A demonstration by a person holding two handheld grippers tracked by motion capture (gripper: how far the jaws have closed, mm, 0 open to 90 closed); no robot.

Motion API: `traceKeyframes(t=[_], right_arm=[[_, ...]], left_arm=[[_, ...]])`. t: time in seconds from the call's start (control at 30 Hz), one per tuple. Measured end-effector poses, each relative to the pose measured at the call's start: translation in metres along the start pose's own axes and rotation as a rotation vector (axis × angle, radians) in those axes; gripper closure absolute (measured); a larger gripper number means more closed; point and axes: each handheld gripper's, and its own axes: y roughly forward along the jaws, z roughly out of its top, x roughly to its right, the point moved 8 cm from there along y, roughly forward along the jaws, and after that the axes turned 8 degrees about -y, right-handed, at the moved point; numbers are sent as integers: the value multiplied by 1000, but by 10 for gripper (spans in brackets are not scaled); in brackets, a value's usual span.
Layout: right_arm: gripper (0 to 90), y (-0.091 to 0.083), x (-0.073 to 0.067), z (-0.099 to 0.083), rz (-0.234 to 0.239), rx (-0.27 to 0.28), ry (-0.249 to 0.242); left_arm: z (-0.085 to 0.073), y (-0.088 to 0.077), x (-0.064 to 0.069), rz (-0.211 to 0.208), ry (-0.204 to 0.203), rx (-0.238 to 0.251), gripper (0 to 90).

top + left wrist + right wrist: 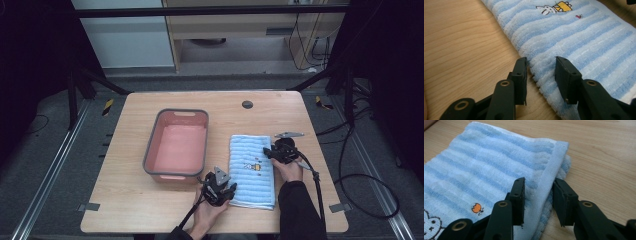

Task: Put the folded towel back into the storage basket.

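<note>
Black jaws of the left gripper (541, 75) and right gripper (538, 195) are seen part-open, not yet pressing, astride opposite long edges of the folded blue striped terry towel (251, 170), whose long axis is laid front to back.

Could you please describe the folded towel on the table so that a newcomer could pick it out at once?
On the wooden table, look right of the pink basin with the grey rim. The towel lies flat there, folded into a long rectangle. Its light-and-darker blue stripes and small embroidered cartoon figure set it apart from the plain basin.

Tool (541, 68) astride striped towel (579, 37) edge, table (461, 45)
</note>
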Motion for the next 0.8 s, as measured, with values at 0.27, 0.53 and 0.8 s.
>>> traceKeyframes(t=[0.27,0.53,0.8], right_arm=[[788,0,-5,0,30,2,-3],[829,-6,-5,2,43,23,-1],[832,-22,-7,12,57,82,2]], left_arm=[[0,1,4,-13,-13,0,759],[1,0,6,-12,-4,17,849],[5,-7,4,-32,-13,35,857]])
